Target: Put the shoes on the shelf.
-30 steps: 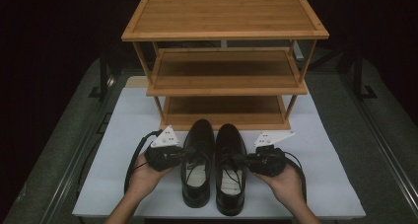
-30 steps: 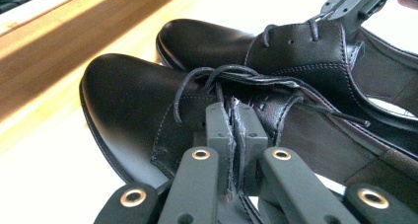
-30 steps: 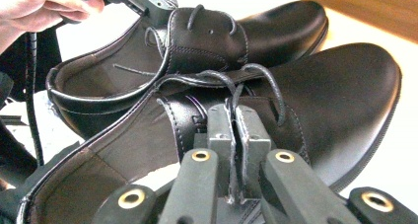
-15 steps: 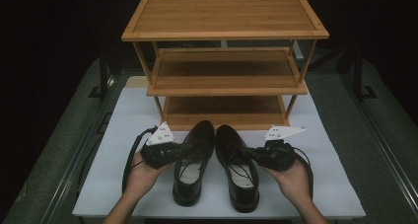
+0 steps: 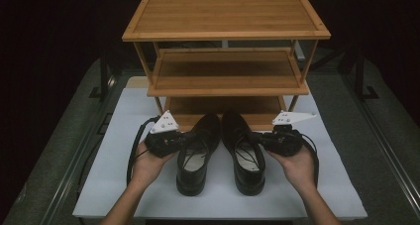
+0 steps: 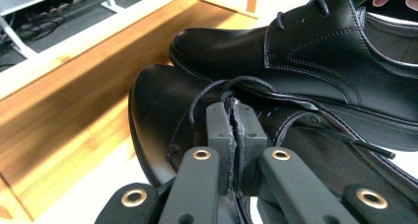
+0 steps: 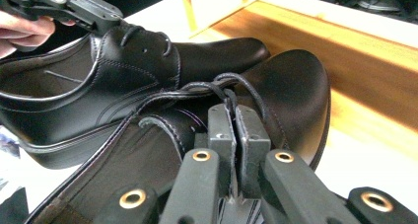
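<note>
Each hand carries a black gripper: the left gripper (image 5: pixel 184 138) and right gripper (image 5: pixel 255 137) are topped by pale grey three-cornered plates dotted with small holes. Black cables loop from both. Their dark grey jaws show brass-coloured rivets, and the forearms are bare.

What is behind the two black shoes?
Behind the left shoe and right shoe stands a wooden shoe rack. Its bottom shelf is right behind the toes. The shoes cover part of its front edge, and the shelf's back is dark.

A white mat (image 5: pixel 124 185) covers the grey table (image 5: pixel 59 150). A wooden rack (image 5: pixel 225 17) stands at its far edge. Darkness surrounds.
</note>
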Motion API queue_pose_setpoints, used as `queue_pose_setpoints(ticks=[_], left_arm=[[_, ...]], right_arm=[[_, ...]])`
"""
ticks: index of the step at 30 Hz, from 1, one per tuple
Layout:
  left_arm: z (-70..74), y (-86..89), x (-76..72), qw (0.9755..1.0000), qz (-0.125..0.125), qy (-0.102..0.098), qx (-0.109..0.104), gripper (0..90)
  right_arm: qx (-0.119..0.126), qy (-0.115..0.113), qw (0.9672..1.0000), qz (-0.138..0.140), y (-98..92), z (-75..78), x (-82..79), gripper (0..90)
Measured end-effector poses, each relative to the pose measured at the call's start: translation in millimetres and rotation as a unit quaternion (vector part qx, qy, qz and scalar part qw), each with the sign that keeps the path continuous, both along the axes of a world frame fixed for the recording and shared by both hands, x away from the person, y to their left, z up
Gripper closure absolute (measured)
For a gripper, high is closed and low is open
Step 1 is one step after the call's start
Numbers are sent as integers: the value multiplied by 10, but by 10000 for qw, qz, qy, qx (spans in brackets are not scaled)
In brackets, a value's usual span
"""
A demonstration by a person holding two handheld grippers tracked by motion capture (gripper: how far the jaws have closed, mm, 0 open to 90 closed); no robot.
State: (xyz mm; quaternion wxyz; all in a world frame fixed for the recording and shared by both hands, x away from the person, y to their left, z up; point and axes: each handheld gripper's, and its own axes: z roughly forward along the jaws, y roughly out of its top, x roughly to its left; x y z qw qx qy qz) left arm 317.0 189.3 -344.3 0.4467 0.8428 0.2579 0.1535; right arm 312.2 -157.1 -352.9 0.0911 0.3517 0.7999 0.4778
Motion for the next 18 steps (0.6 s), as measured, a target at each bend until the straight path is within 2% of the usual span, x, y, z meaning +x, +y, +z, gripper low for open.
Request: queue_pose_setpoints(ticks=[10, 18], left_arm=[[22, -95, 330, 9996, 280, -82, -22, 881], [11, -130, 592, 9990, 437, -109, 2, 880]], right_arm=[[-166, -115, 9997, -146, -9, 36, 315, 869], [-188, -119, 9993, -287, 1, -43, 606, 869]])
